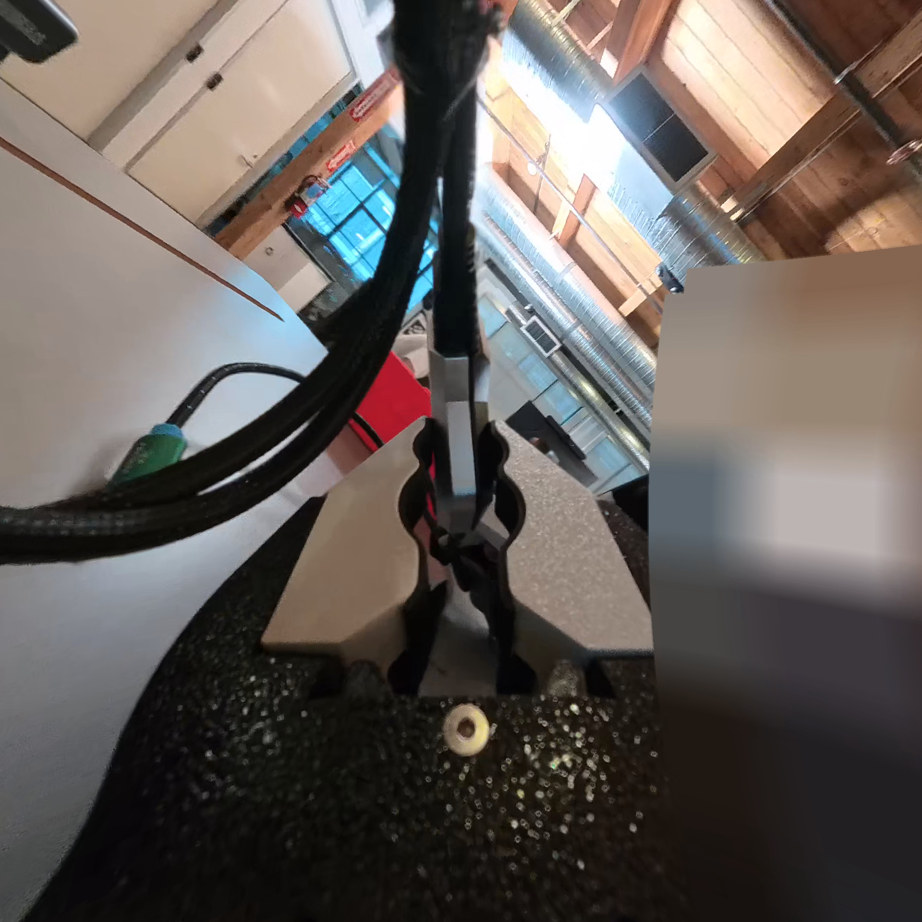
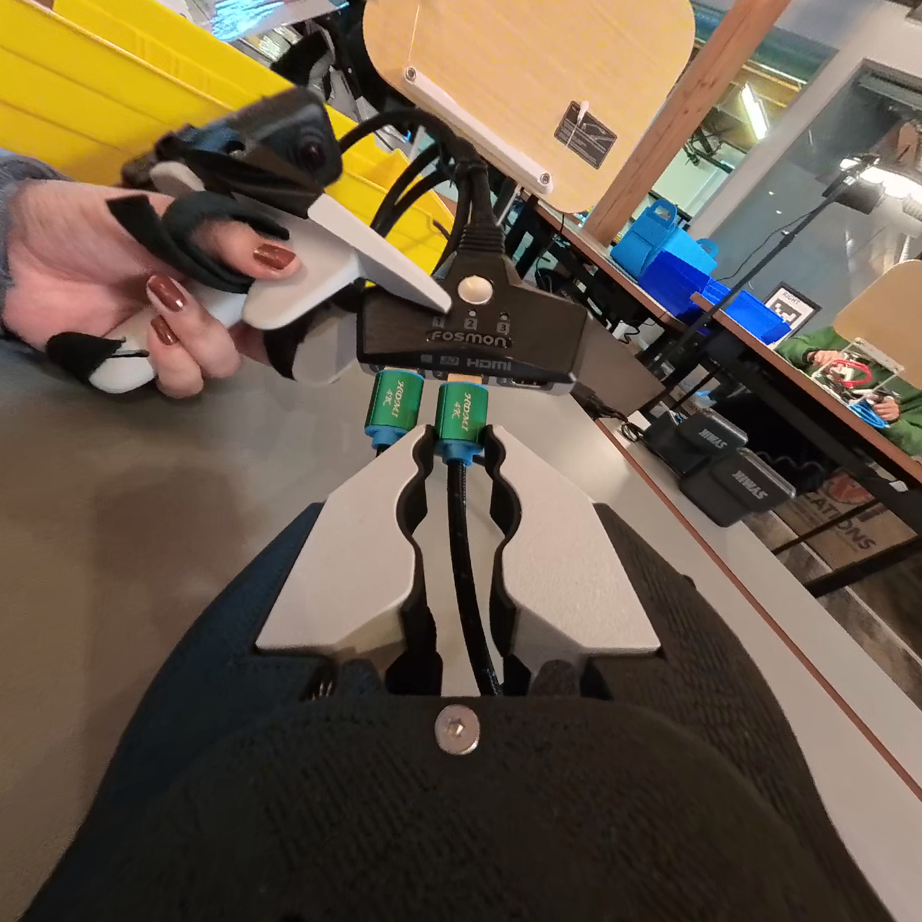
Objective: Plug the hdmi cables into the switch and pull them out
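A plain grey table (image 2: 164, 504) with a thin brown edge strip spreads below and to both sides of the right jaws, and what seems to be a yellow bin (image 2: 100, 95) rests on its far part, up and left of them, though its base is hidden.

I take this for a shared workshop or lab in a converted industrial building. Above my grey worktable (image 2: 149, 474), I see bare timber ceiling boards (image 1: 748, 124) and shiny metal air ducts (image 1: 564, 90). Beyond the table's far edge, long benches (image 2: 748, 344) carry blue plastic bins (image 2: 668, 259), and a person in a green sleeve (image 2: 818, 349) works there. Black cases (image 2: 718, 464) sit on the floor beside the table, and a yellow crate (image 2: 100, 85) stands behind it.
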The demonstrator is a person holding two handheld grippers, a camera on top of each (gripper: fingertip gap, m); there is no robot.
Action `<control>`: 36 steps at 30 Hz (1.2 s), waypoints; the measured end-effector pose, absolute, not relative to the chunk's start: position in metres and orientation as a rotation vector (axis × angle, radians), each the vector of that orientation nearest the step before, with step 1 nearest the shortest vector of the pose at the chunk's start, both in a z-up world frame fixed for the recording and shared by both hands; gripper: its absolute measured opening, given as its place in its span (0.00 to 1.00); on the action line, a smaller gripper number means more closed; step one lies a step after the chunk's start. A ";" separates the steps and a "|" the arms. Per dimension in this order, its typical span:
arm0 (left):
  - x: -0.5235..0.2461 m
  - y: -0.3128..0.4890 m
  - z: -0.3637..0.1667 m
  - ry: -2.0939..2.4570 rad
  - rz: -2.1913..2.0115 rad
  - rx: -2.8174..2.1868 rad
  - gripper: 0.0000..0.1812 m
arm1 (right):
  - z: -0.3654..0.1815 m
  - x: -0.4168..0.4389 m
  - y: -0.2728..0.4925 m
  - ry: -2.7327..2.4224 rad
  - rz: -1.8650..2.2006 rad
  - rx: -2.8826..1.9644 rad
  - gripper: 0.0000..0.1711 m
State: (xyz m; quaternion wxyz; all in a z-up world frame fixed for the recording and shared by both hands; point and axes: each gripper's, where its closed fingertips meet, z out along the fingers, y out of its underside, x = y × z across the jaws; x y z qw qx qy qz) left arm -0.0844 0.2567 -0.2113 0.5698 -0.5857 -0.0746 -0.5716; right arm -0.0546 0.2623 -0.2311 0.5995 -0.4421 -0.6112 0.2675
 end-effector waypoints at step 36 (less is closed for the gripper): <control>-0.081 0.262 -0.215 -0.200 -1.229 -1.411 0.10 | -0.237 -0.062 0.264 -1.300 0.611 -1.183 0.10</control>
